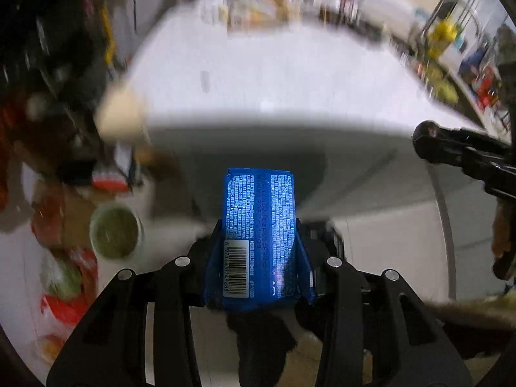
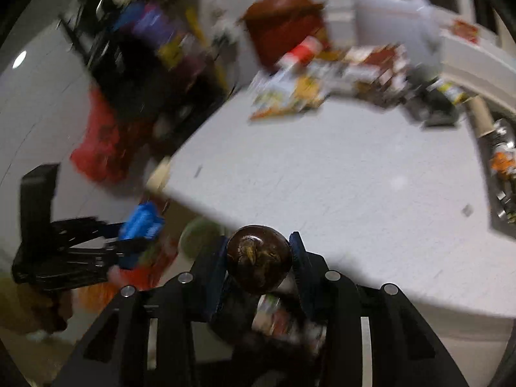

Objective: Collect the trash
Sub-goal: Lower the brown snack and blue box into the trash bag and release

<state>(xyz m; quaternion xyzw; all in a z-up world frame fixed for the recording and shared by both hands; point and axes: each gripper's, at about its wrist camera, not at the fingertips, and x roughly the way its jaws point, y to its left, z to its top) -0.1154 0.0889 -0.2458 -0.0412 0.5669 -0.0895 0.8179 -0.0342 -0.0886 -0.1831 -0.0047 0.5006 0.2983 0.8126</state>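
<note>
In the left wrist view a blue snack packet with white print and a barcode stands upright, with my left gripper shut on its sides. It hangs just off the near edge of the white table. My right gripper is shut on a dark brown round fruit-like piece at the table's near edge. From the right wrist, the left gripper and its blue packet show at the lower left. From the left wrist, the right gripper enters at the right, with its dark load at the tips.
Below the table's left side, a green-filled bowl and red bags lie on the floor. Blurred packets, a brown pot and a white appliance crowd the table's far end. A shelf runs along the right.
</note>
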